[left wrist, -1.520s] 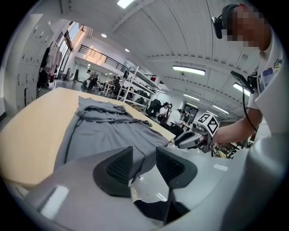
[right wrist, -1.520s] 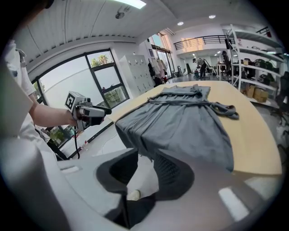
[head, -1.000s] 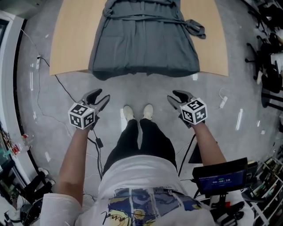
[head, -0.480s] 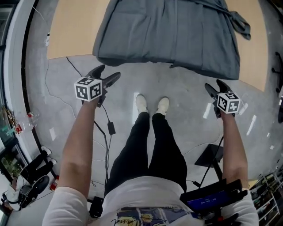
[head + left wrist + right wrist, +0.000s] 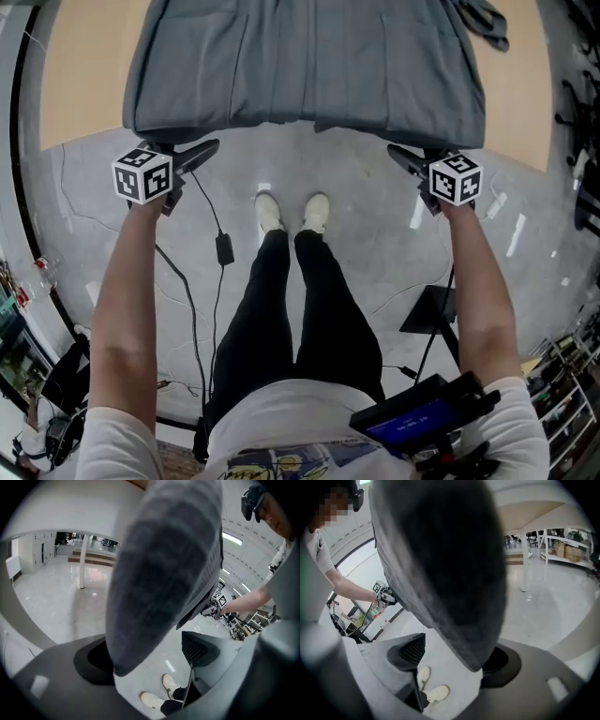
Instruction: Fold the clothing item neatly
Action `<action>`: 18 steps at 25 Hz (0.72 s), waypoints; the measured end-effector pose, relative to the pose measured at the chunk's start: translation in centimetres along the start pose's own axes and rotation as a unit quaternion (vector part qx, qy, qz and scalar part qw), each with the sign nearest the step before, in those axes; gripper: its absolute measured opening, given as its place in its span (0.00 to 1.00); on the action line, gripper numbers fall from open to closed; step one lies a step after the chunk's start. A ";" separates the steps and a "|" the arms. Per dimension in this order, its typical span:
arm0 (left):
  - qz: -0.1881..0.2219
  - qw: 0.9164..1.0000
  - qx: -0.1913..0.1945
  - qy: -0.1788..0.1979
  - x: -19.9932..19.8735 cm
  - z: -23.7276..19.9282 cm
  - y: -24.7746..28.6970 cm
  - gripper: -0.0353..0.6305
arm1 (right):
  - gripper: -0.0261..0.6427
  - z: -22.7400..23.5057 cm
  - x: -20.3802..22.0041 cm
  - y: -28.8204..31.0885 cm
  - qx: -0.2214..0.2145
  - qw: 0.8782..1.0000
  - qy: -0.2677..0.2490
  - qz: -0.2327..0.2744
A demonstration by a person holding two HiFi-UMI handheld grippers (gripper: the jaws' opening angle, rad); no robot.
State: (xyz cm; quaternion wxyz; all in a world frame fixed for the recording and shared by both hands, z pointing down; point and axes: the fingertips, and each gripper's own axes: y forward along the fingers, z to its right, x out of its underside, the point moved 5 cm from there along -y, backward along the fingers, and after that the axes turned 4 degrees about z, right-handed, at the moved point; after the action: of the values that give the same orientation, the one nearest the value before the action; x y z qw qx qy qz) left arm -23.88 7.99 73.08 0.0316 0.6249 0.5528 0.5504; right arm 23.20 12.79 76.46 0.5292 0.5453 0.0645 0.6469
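Observation:
A grey garment [image 5: 309, 66] lies spread on a light wooden table [image 5: 80, 84], with its hem hanging over the near edge. My left gripper [image 5: 192, 155] is at the hem's left corner and my right gripper [image 5: 408, 159] at its right corner. In the left gripper view the grey cloth [image 5: 159, 573] hangs down between the wide-apart jaws of the left gripper [image 5: 145, 656], and the pads do not press on it. The right gripper view shows the same: the cloth [image 5: 450, 569] droops between the spread jaws of the right gripper [image 5: 457, 660].
The person's light shoes [image 5: 291, 211] stand on the grey floor just below the table edge. A black cable with an adapter [image 5: 225, 248] trails on the floor at the left. A dark screen [image 5: 417, 422] sits at the person's waist, lower right.
Both grippers have moved up and outward from near the feet to the hem corners at the table edge. Their jaws stand wider than a second ago.

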 end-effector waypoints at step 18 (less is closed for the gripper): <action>-0.001 0.993 0.115 -0.006 0.7 8.0 -1.6 0.08 | 0.07 -6.7 1.2 -3.6 -0.027 0.999 -0.003 0.026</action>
State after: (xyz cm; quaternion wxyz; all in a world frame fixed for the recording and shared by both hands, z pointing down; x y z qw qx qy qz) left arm -19.28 13.68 69.41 -0.0365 0.6269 0.6132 0.4792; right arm 20.41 18.52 72.21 0.5265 0.5347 0.0311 0.6603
